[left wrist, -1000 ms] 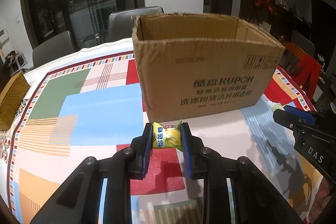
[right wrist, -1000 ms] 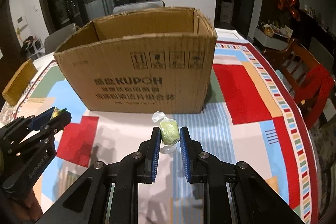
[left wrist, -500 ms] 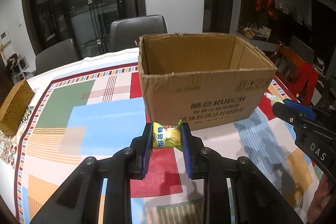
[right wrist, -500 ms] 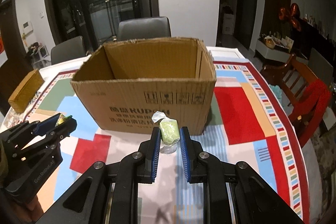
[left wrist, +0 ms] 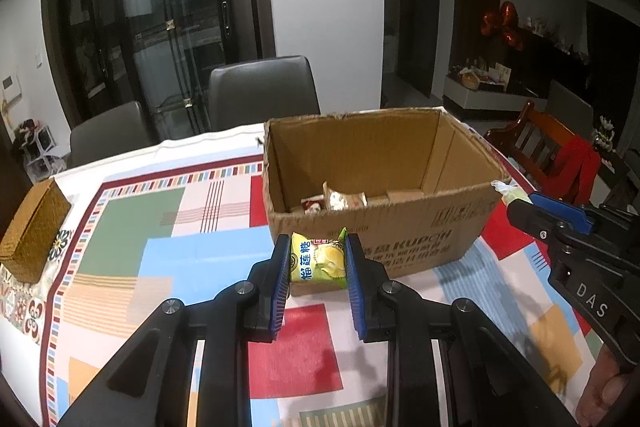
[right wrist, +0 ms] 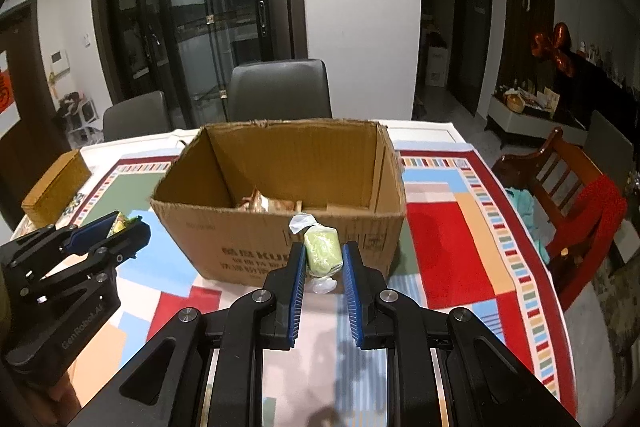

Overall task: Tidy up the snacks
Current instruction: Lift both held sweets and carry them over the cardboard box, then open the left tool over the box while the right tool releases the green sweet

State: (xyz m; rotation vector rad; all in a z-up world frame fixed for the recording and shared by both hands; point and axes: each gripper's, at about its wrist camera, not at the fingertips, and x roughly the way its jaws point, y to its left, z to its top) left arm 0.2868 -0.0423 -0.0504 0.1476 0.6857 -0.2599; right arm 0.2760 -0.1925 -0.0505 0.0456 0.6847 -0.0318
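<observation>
Cardboard box [left wrist: 400,227] sat mid-frame; the left gripper [left wrist: 317,263] clamped a yellow durian candy packet [left wrist: 318,261] just below its rim — the right gripper [right wrist: 322,259] pinched a green wrapped sweet [right wrist: 322,253] likewise.

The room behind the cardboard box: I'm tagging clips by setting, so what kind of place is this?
Most likely a home dining room. A table with a colourful patterned cloth has padded grey chairs and a wooden chair around it, with glass doors behind and a sideboard of household clutter.
</observation>
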